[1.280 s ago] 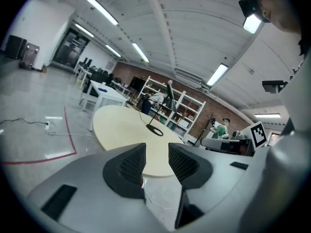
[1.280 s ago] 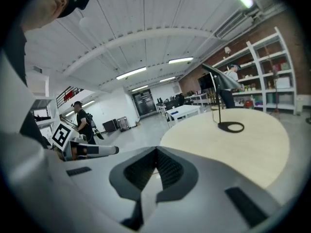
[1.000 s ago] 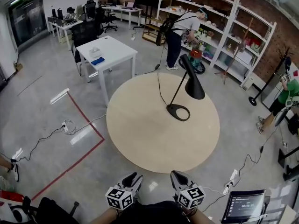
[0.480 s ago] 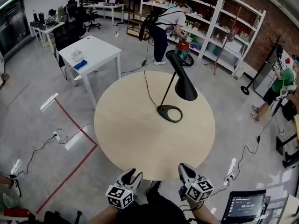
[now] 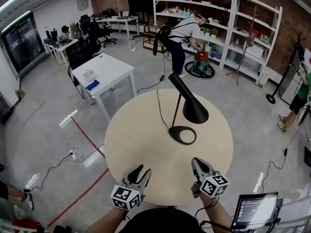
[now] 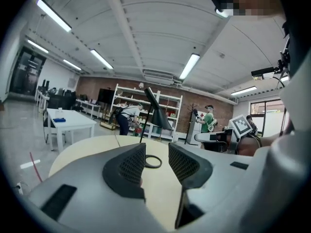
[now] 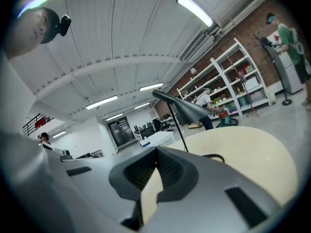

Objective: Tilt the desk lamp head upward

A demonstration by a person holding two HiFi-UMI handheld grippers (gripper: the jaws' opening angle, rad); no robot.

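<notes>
1. Slim black desk lamp (image 5: pixel 181 106) standing upright on the round pale wooden surface (image 5: pixel 136 140), with its cone-shaped head (image 5: pixel 195 111) drooping down above the ring-shaped base (image 5: pixel 182 135).
2. Left hand-held gripper (image 5: pixel 140 173) on the near side of that base and off to its left, well apart from it. Jaws parted, nothing between them but bare surface.
3. Right hand-held gripper (image 5: pixel 198 164) also on the near side of the base, a touch to its right, not touching. Jaws closed together, nothing pinched.
4. Thin black cord (image 5: pixel 159 108) trailing off from the base toward the far edge.
</notes>
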